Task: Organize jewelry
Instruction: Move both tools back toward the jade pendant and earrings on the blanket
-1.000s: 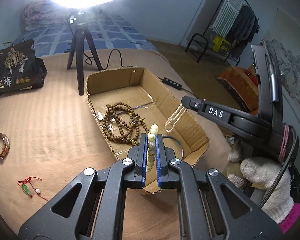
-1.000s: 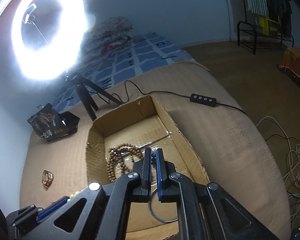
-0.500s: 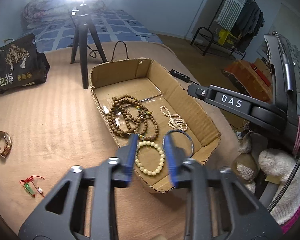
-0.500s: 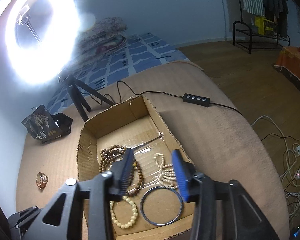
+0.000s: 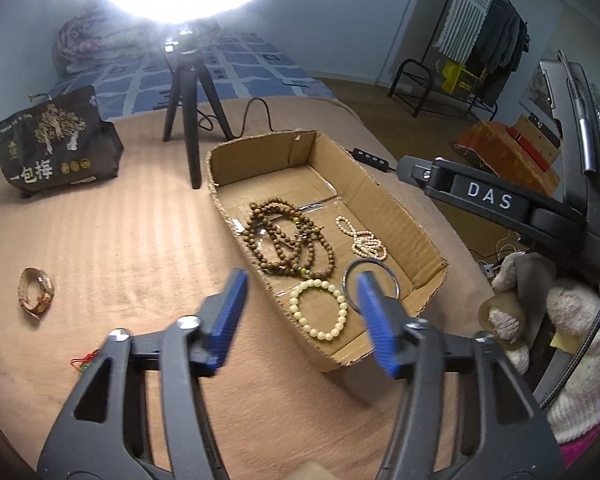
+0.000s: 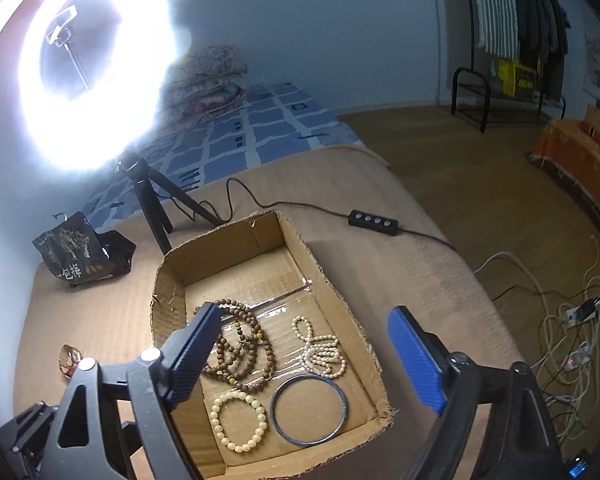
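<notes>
Left gripper (image 5: 300, 316) hangs nearest the lens, blue pads spread wide, jaws just been opening, nothing between them; it sits above the near end of the cardboard box (image 5: 384, 196). Right gripper (image 6: 304, 356) likewise stands wide apart, jaws just been opening, empty, over the same box. Directly under both, on the box floor at its near end: cream bead bracelet (image 5: 319, 309) lying flat, just beside a thin metal bangle (image 6: 309, 409), which lies to its right. Beyond these, a coiled heap of brown wooden prayer beads (image 5: 286, 240) on the left side of the floor, touching or nearly touching the cream bracelet; a small pearl strand (image 6: 320, 350) on the right side, next to the bangle. Far half of the box floor is bare cardboard with a strip of clear tape. Outside the box, on the tan blanket (image 5: 112, 240): a red-corded charm (image 5: 85, 360) near the left gripper, then a wristwatch (image 5: 36, 292) further left, well apart from the box. Further back: black tripod (image 5: 188, 108) of the ring light (image 6: 96, 68) just behind the box's far corner, a dark printed bag (image 5: 56, 144) to its left, and an inline cable switch (image 6: 374, 222) to the right of the box.
</notes>
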